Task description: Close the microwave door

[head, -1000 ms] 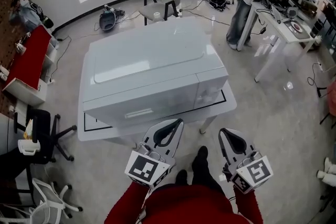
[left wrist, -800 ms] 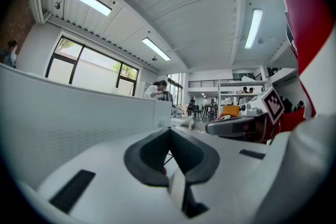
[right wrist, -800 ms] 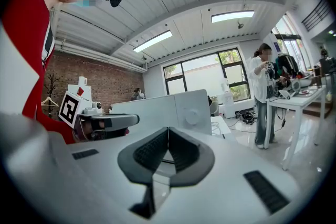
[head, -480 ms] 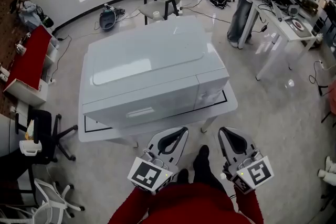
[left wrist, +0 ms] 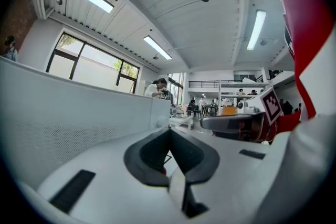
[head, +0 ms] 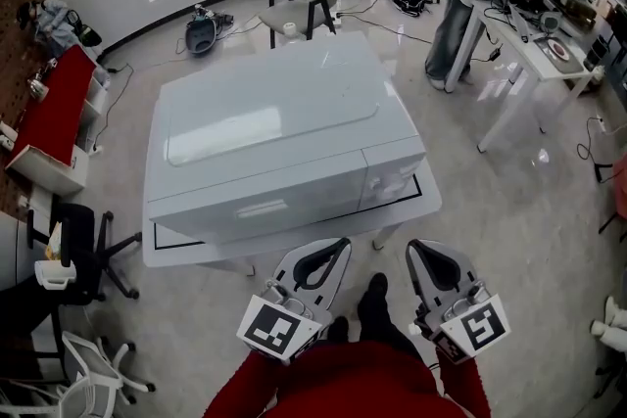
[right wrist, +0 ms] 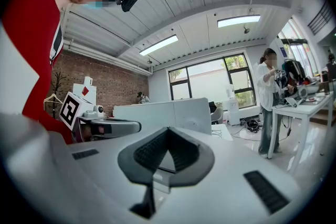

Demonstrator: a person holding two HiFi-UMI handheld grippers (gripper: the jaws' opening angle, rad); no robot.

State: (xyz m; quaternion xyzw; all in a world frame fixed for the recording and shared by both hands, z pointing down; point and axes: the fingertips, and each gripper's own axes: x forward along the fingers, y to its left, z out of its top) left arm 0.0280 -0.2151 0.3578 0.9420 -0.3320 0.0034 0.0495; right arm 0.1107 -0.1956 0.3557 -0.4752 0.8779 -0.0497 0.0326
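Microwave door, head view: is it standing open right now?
No, the microwave door lies flush with the front of the microwave, in line with the control panel beside it.

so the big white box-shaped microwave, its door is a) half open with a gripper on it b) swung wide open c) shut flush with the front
c: the microwave door lies flush with the front face, and neither the left gripper nor the right gripper touches it.

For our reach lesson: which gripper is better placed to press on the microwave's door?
Left, probably. The left gripper points at the door of the microwave; the right gripper faces its control panel end. Both are shut and empty.
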